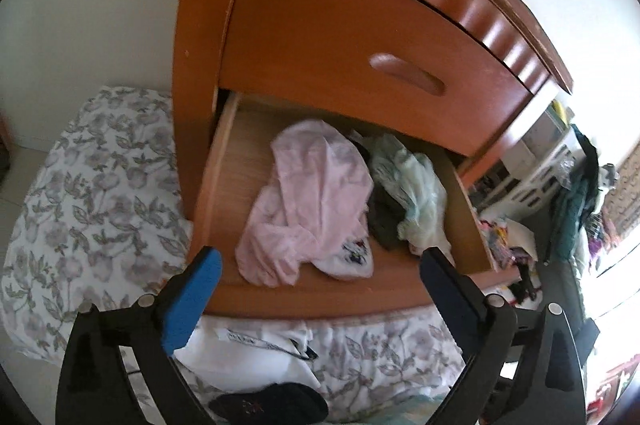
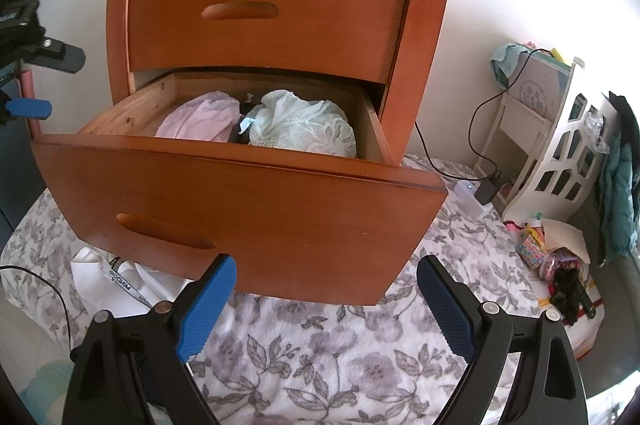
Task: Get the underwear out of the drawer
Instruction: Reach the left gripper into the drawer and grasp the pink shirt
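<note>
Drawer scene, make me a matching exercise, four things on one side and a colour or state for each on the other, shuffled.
1. lower drawer
2. upper drawer
3. left garment
4. left gripper

a. pink
b. open, empty
c. pulled out
d. closed

Pairs: 1-c, 2-d, 3-a, 4-b

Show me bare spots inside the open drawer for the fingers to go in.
Bare wood along the drawer left wall, beside the pink garment, and a strip at the front behind the drawer face. Right half is crowded: mint lace garment and dark cloth reach the right wall.
</note>
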`<state>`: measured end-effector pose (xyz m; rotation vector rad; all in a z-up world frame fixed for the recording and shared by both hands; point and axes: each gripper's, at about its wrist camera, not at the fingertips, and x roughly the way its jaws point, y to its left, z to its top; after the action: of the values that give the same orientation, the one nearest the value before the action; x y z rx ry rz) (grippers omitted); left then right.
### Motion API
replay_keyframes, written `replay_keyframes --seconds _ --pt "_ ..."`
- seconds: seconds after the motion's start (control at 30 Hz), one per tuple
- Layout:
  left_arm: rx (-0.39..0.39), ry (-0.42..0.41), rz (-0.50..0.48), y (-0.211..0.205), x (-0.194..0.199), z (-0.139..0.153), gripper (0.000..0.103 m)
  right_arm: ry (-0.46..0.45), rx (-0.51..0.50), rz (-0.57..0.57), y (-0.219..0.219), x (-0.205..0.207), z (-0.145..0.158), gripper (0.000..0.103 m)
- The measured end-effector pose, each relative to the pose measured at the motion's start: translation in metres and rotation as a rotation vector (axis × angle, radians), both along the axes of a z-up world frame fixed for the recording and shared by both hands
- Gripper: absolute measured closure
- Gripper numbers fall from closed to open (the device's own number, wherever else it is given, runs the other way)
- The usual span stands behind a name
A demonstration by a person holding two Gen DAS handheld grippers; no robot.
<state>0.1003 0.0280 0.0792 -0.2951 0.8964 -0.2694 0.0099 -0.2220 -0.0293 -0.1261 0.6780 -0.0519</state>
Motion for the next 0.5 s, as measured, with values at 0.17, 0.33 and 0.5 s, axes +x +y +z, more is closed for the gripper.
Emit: replay_keyframes --seconds 0.17,0.33,0.5 --pt "0.056 -0.069 0.029 -0.001 0.014 0.015 0.0 0.001 0.022 -0.004 -0.004 0.0 0.0 0.009" --pt "0.124 -0.092 -0.024 -0.015 0.032 0.029 0.0 0.001 0.048 -0.012 -0.01 0.0 0.0 0.009" --pt "0.17 -0.027 -0.026 -0.025 0.053 0.026 0.0 0.0 0.062 -0.016 -0.013 0.0 0.001 0.009"
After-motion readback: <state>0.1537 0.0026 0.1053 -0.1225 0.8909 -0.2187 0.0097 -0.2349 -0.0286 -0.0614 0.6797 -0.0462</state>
